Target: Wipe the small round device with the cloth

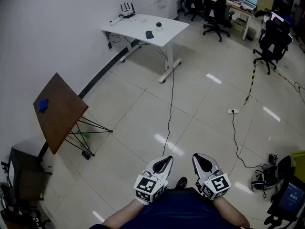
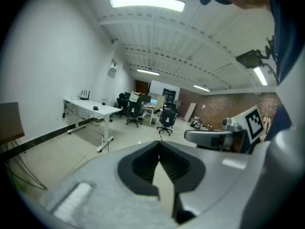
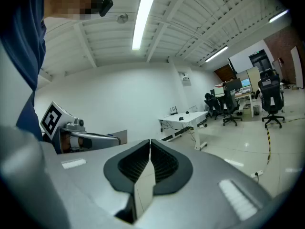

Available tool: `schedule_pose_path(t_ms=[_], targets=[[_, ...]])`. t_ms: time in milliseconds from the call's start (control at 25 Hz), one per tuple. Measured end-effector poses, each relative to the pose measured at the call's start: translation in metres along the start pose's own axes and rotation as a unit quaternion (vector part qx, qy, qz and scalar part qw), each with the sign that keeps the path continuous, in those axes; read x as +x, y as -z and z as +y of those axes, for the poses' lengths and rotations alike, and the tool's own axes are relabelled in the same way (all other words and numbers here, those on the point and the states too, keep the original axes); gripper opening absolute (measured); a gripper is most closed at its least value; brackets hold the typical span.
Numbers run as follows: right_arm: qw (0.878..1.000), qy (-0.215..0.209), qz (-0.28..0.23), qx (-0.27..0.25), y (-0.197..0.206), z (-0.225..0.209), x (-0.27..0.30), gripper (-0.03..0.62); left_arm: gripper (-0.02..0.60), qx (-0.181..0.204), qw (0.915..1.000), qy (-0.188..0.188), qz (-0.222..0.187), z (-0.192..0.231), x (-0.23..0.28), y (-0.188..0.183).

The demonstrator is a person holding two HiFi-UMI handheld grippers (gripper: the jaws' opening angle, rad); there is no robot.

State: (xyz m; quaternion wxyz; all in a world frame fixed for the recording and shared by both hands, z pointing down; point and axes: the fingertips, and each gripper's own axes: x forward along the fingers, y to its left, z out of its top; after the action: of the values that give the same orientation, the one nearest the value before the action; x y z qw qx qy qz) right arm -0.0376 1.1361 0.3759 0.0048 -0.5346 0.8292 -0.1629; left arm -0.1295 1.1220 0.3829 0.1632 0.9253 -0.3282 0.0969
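The left gripper (image 1: 162, 163) and the right gripper (image 1: 204, 162) are held low and close to the body at the bottom centre of the head view, side by side and pointed slightly downward over the tiled floor (image 1: 143, 118). In each gripper view the jaws are seen pressed together with nothing between them, so nothing is carried. This is judged a resting posture, suited to walking rather than to working.

The white desk (image 1: 138, 25) stands well apart, in the upper centre of the head view. On it a small round thing (image 1: 158, 26), probably the device to be wiped, is seen near a dark flat item (image 1: 149, 34); neither can be identified with certainty at this size. A blue thing (image 1: 43, 105), possibly the cloth, lies on the brown table (image 1: 62, 113) at the left of the frame.

The task is judged not yet begun: the cloth has to be fetched and the desk approached before any wiping is possible.
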Motion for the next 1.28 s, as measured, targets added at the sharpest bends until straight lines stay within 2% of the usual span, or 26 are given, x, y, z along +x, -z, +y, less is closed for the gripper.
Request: schedule_pose_path(t_ms=[240, 440, 640, 840, 1280], targets=[[1.000, -0.008, 0.005, 0.001, 0.000, -0.019, -0.002, 0.017, 0.003, -0.007, 0.9998, -0.016, -0.005, -0.008, 0.011, -0.002], [1.000, -0.022, 0.011, 0.005, 0.000, -0.019, 0.011, 0.017, 0.003, -0.015, 0.9993, -0.034, -0.005, 0.006, 0.011, -0.002], [0.999, -0.026, 0.020, 0.004, -0.002, -0.028, 0.033, 0.017, 0.003, -0.019, 0.9992, -0.036, -0.002, 0.022, 0.025, -0.004], [1.000, -0.012, 0.025, -0.003, -0.011, -0.051, 0.065, 0.017, 0.003, -0.028, 0.9992, -0.028, -0.007, 0.052, 0.054, -0.018], [0.999, 0.011, 0.036, -0.029, -0.049, -0.077, 0.164, 0.017, 0.003, -0.054, 0.9982, 0.004, -0.026, 0.136, 0.110, -0.072]])
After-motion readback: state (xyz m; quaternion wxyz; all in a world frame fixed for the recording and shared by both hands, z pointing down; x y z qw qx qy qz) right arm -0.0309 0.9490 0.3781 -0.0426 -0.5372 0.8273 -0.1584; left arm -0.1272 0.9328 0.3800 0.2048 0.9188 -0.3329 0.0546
